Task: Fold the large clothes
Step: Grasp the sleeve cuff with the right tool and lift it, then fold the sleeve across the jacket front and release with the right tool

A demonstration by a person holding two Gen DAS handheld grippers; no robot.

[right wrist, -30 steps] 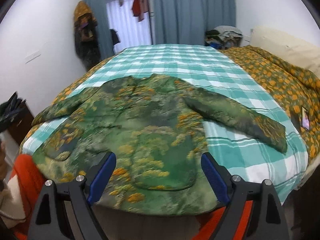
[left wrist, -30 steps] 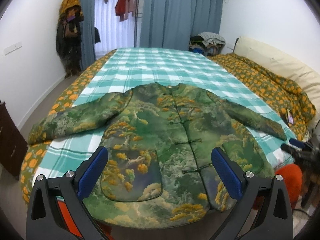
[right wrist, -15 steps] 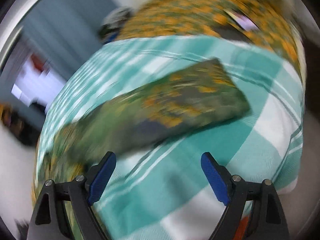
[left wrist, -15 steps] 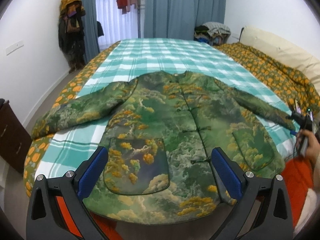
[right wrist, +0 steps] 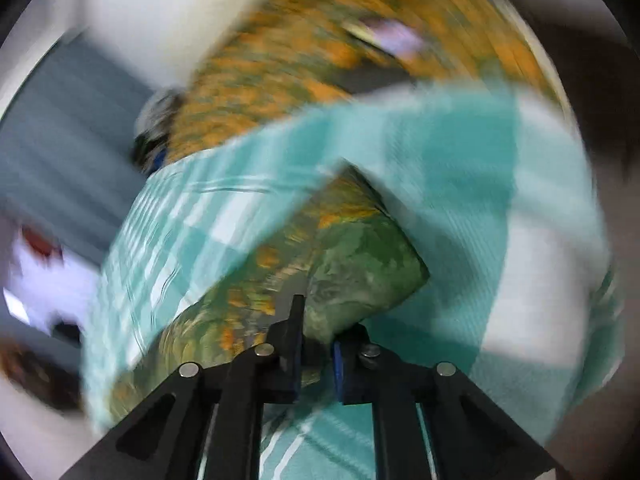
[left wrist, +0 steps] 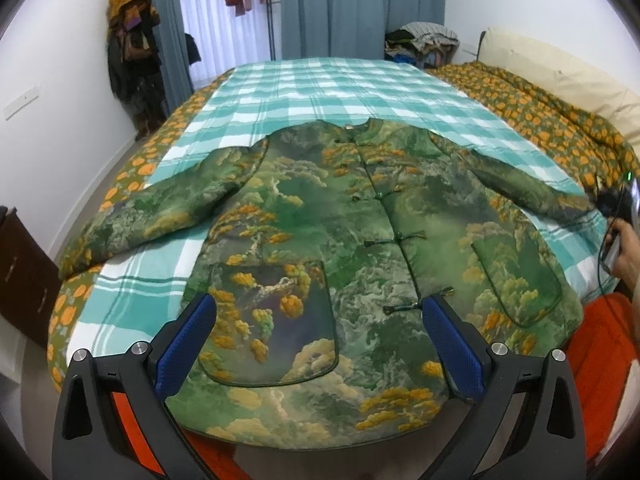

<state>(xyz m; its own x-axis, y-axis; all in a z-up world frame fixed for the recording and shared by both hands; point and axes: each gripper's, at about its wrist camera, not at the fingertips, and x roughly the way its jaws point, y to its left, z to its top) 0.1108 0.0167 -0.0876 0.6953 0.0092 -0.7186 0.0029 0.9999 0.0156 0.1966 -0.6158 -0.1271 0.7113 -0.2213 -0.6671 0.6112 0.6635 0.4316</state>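
Note:
A padded green jacket (left wrist: 340, 240) with orange and cream landscape print lies flat and buttoned on the teal checked blanket (left wrist: 340, 88), both sleeves spread out. Over its near hem my left gripper (left wrist: 320, 344) hangs open, nothing between its blue pads. In the blurred right wrist view, my right gripper (right wrist: 316, 344) is closing on the cuff end of the jacket's sleeve (right wrist: 352, 264), the cloth pinched between the narrow jaws. In the left wrist view that gripper (left wrist: 612, 200) shows at the sleeve's end on the far right, with a hand (left wrist: 624, 256) behind it.
An orange-flowered quilt (left wrist: 560, 120) is bunched along the bed's right side beside a cream headboard (left wrist: 560, 68). A dark cabinet (left wrist: 20, 276) stands at the left, and coats hang on the wall (left wrist: 132, 52). Orange cloth (left wrist: 592, 360) lies below the bed's near edge.
My right gripper swung right from the jacket's hem to the sleeve cuff, rolled, and shut on it. The left gripper sank slightly and stays open.

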